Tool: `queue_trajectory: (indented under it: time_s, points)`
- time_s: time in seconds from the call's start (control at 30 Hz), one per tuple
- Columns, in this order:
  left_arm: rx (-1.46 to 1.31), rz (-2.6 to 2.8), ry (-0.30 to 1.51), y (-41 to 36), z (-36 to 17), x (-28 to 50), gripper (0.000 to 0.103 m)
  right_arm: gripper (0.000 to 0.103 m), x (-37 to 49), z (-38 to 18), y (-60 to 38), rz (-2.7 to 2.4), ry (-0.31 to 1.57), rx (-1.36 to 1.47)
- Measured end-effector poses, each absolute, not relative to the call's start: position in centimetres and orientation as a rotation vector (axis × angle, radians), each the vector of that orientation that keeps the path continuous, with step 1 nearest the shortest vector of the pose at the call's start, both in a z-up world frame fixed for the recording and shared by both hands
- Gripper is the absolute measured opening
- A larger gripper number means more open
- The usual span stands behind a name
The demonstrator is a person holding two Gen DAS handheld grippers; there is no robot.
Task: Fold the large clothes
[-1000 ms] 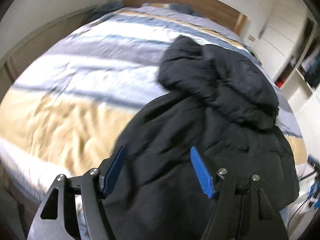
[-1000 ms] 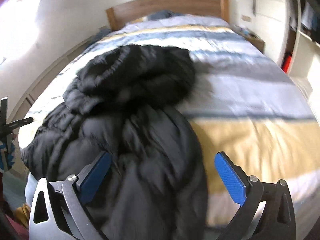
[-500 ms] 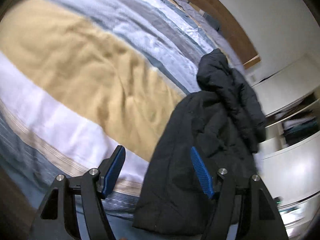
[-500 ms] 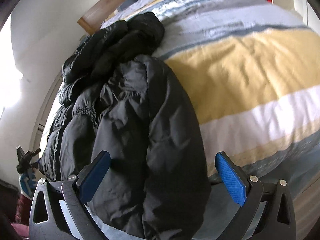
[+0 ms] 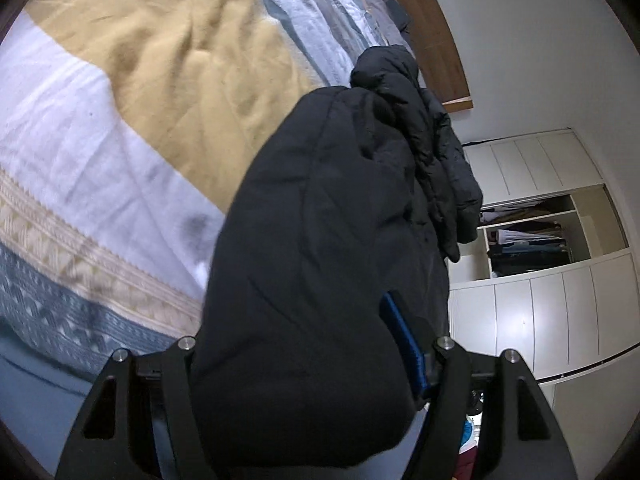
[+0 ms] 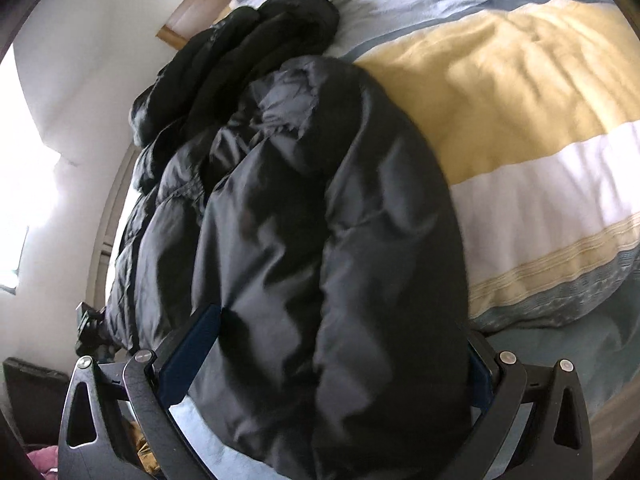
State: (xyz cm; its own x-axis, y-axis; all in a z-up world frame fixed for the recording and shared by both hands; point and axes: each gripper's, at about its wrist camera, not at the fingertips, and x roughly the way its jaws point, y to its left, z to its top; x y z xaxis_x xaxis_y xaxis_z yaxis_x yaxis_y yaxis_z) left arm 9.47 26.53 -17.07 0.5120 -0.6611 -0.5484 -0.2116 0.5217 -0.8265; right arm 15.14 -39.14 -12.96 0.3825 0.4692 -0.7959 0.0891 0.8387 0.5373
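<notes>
A large black puffer jacket (image 5: 328,216) lies along one side of the bed and hangs over its foot edge; it also fills the right wrist view (image 6: 320,240). My left gripper (image 5: 304,344) is open, its jaws wide apart around the jacket's hanging hem; the left finger is hidden by fabric, the right blue pad (image 5: 402,340) shows. My right gripper (image 6: 332,360) is open too, its jaws straddling the same thick hem, with the left pad (image 6: 192,356) visible and the right one mostly hidden.
The bed (image 5: 160,92) has a striped yellow, white and grey-blue cover (image 6: 520,120) and a wooden headboard (image 5: 432,28). White wardrobe doors and an open closet (image 5: 532,240) stand beside the bed. A white wall (image 6: 72,80) is on the other side.
Both grippers have dropped low and moved in toward the foot of the bed, so the jacket's hem now sits between each pair of jaws. The jaws stay wide.
</notes>
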Motion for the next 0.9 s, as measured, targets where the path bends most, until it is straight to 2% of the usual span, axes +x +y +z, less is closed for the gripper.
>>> queue_trajectory:
  time_s: [0.03, 0.1, 0.17, 0.23, 0.33, 0.37, 0.47, 0.63, 0.9]
  points:
    - [-1.011, -0.334, 1.032, 26.2, -16.8, 9.5, 0.066, 0.101, 15.1, -13.0, -39.0, 0.267, 1.172, 0.557]
    - [-0.974, -0.323, 1.044, 25.1, -16.1, 9.5, 0.064, 0.087, 15.1, -13.1, -38.6, 0.283, 1.175, 0.565]
    - [-0.95, -0.323, 1.049, 24.3, -15.4, 9.4, 0.06, 0.056, 15.1, -13.0, -38.5, 0.307, 1.166, 0.592]
    - [-0.917, -0.329, 1.066, 23.4, -14.8, 9.7, 0.034, 0.043, 15.1, -12.8, -38.1, 0.344, 1.16, 0.6]
    - [-0.877, -0.326, 1.079, 22.0, -13.6, 9.8, 0.014, 0.03, 15.1, -12.0, -37.2, 0.389, 1.152, 0.581]
    - [-0.871, -0.326, 1.079, 21.6, -13.1, 9.8, 0.013, 0.026, 15.2, -11.4, -36.8, 0.411, 1.141, 0.576]
    - [-0.863, -0.357, 1.06, 20.7, -10.9, 9.7, 0.01, 0.022, 15.6, -9.8, -36.2, 0.47, 1.103, 0.571]
    - [-0.854, -0.401, 0.984, 20.3, -5.4, 10.6, 0.009, 0.02, 17.5, -5.4, -36.3, 0.568, 0.975, 0.626]
    - [-1.045, -0.521, 0.731, 22.7, 2.5, 16.0, 0.009, 0.019, 22.4, 0.3, -38.9, 0.634, 0.743, 0.789]
